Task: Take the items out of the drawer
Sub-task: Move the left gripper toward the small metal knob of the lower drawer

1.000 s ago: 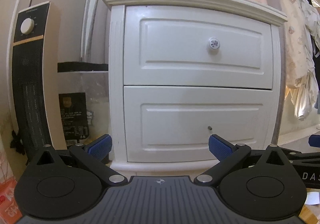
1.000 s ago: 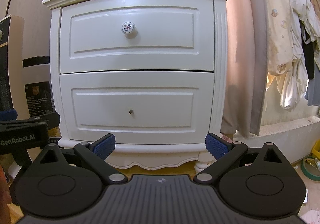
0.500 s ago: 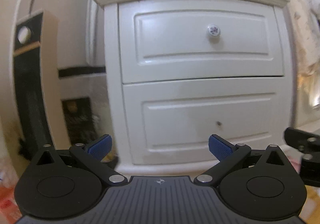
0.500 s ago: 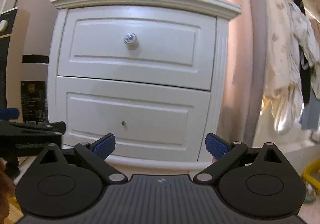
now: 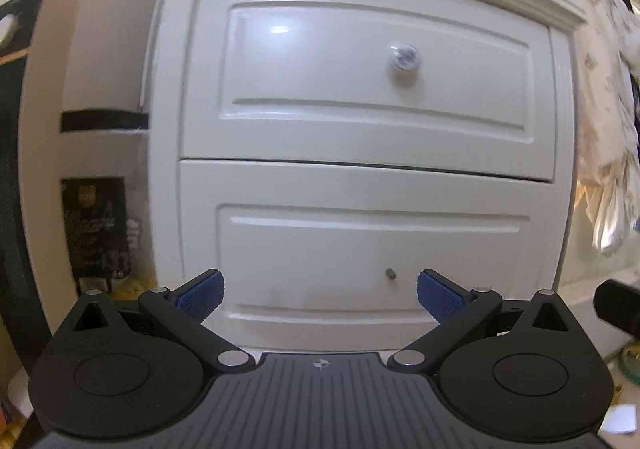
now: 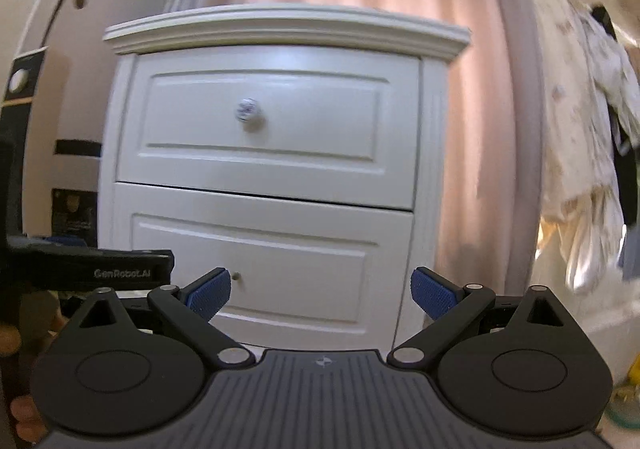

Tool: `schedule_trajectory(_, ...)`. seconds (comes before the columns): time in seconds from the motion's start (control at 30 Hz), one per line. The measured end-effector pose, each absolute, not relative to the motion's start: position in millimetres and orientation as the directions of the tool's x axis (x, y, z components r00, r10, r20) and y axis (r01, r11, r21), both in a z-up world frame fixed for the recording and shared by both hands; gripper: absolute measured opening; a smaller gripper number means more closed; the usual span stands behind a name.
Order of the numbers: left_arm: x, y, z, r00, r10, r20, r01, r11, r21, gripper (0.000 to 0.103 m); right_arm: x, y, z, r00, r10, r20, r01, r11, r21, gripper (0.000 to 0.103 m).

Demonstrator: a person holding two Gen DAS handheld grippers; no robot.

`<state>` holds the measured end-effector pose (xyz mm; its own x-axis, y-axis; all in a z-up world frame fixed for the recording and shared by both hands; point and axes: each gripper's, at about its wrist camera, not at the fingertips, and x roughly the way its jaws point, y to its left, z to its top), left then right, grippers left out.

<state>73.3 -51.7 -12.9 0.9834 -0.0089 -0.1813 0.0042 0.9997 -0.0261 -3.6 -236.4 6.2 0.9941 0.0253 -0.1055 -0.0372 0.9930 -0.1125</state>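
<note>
Both tools (image 5: 319, 295) (image 6: 320, 293) spread before the shut nightstand (image 5: 360, 153) (contents hidden, knob (image 5: 404, 57) blurred).

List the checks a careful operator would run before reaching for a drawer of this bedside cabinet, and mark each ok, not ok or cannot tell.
1. Left tongs open and empty: ok.
2. Right tongs open and empty: ok.
3. Top drawer has a knob to grip: ok.
4. Bottom drawer has a knob: not ok, only a small stud shows.
5. Both drawers shut, nothing taken out yet: ok.
6. Items inside the drawers: cannot tell, both fronts hide them.
</note>
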Motion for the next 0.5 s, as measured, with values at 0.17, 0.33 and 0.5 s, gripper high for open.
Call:
schedule_trajectory(0.17,78.1,-61.3,-12.8,0.987,-0.003,-0.164,0.000,1.000,-0.019,0.103,13.1,-254.8,9.0,0.982,0.010,-0.189,-0.015,1.000,-0.025,0.103)
schedule_trajectory(0.33,81.0,-63.3,-15.3,0.987,0.009,-0.159,-0.012,1.000,-0.016,0.103,31.2,-267.1,2.4,0.951,0.030,-0.308,-0.013,0.998,0.056,0.103)
schedule_trajectory(0.5,86.4,-59.9,-17.7,0.982,-0.009,-0.187,0.001,0.999,-0.041,0.103,29.8,-256.8,4.6,0.958,-0.046,-0.282,0.035,0.998,-0.044,0.103)
